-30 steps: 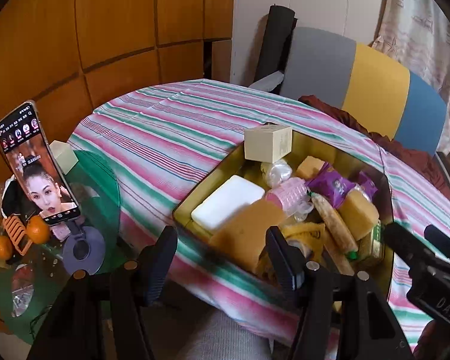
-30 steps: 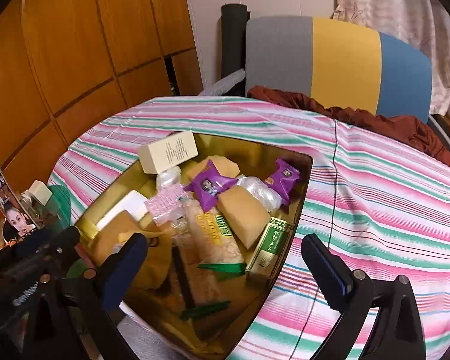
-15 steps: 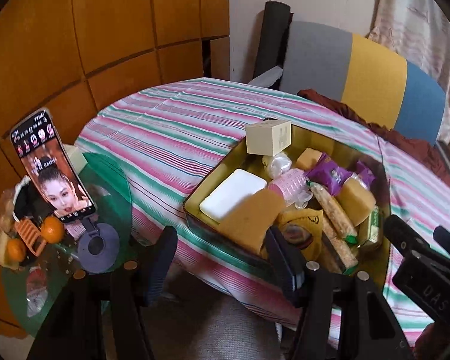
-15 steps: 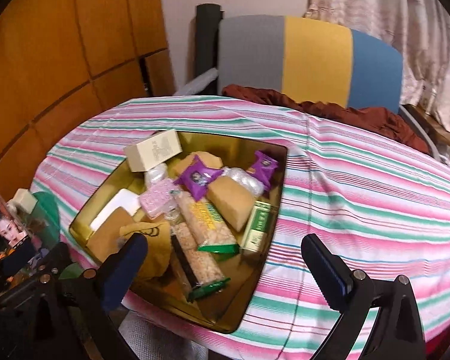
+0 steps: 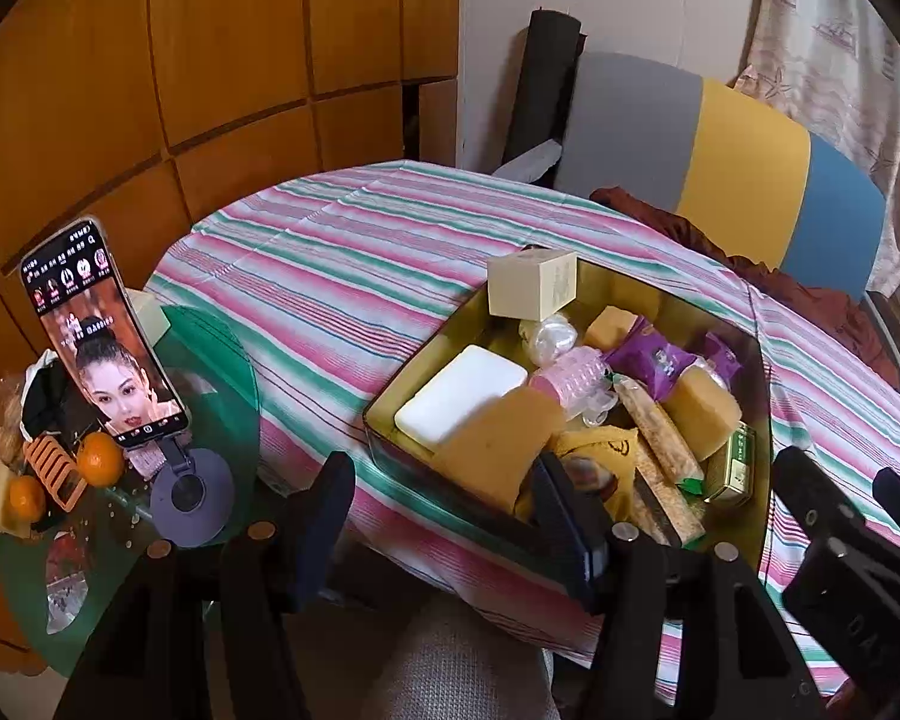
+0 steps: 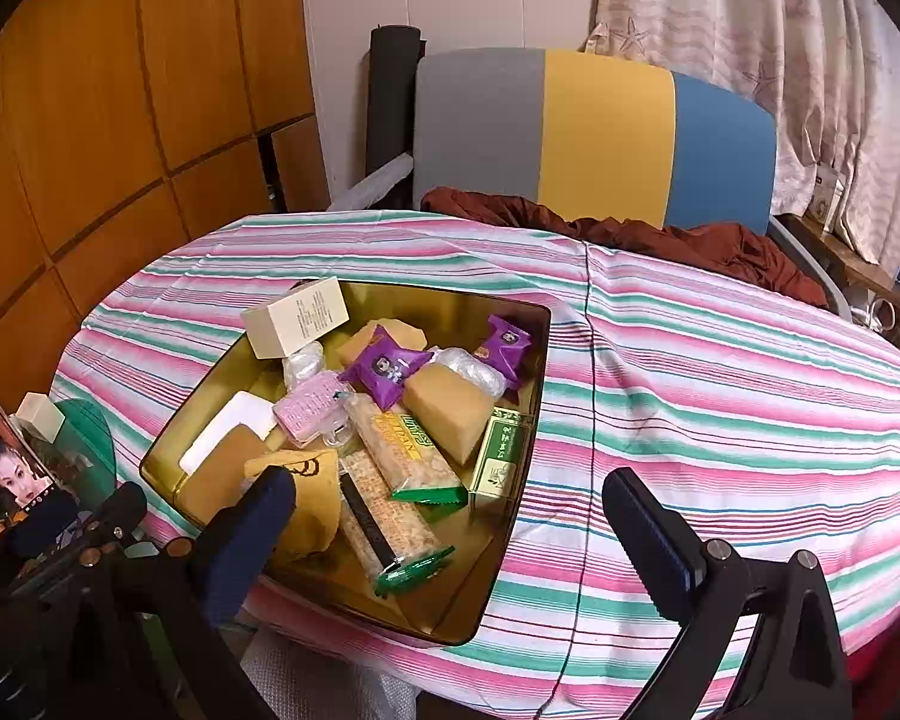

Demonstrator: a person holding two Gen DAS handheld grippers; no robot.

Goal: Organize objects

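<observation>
A gold tin tray (image 6: 513, 480) (image 5: 390, 405) sits on the striped table, piled with several items: a cream box (image 6: 297, 315) (image 5: 533, 293) on its far rim, a white bar (image 5: 462, 399), purple packets (image 6: 387, 366), a tan sponge block (image 6: 456, 414), rice-cracker packs (image 6: 408, 441) and a green packet (image 6: 501, 453). My left gripper (image 5: 444, 501) is open and empty at the tray's near-left edge. My right gripper (image 6: 450, 516) is open and empty above the tray's near edge.
A striped cloth (image 6: 720, 372) covers the round table. A phone on a stand (image 5: 99, 330) and oranges (image 5: 99, 459) sit on a green glass side table at left. A grey, yellow and blue chair (image 6: 600, 138) with brown cloth stands behind.
Both grippers have pulled back and risen from the tray, so it looks smaller and more table shows. Both stay open. The tray's contents have not moved.
</observation>
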